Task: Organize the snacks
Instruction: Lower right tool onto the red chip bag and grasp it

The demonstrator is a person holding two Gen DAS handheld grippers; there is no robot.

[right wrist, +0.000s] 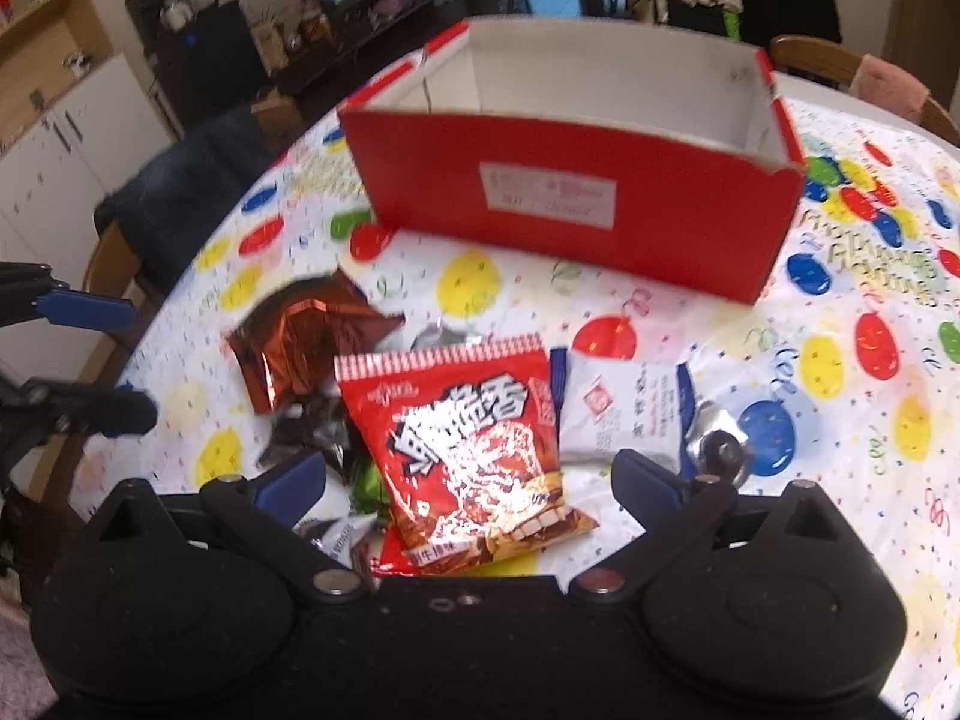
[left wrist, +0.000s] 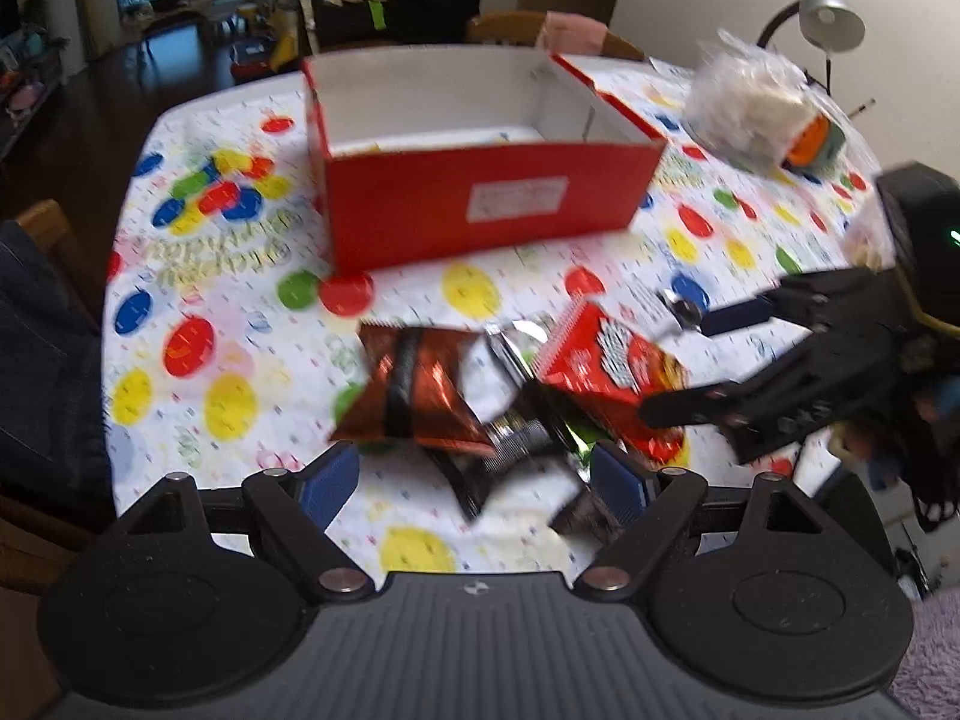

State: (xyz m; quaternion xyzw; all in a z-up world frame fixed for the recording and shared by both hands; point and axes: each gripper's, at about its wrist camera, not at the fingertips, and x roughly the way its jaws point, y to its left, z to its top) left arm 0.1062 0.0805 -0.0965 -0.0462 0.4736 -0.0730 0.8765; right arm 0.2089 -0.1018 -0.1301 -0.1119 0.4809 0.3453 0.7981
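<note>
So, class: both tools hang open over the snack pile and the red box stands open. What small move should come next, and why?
Probably lower the right tool onto the red printed noodle packet and close. That packet lies on top of the pile, already between the open jaws, and the red cardboard box waits open behind.

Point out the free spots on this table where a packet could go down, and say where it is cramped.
Free: bare tablecloth between the red box and the snack pile, and the stretch right of the white packet in the right wrist view. The box's visible interior looks bare. Crowded: the red noodle packet, brown foil packet and dark wrappers overlap.
</note>
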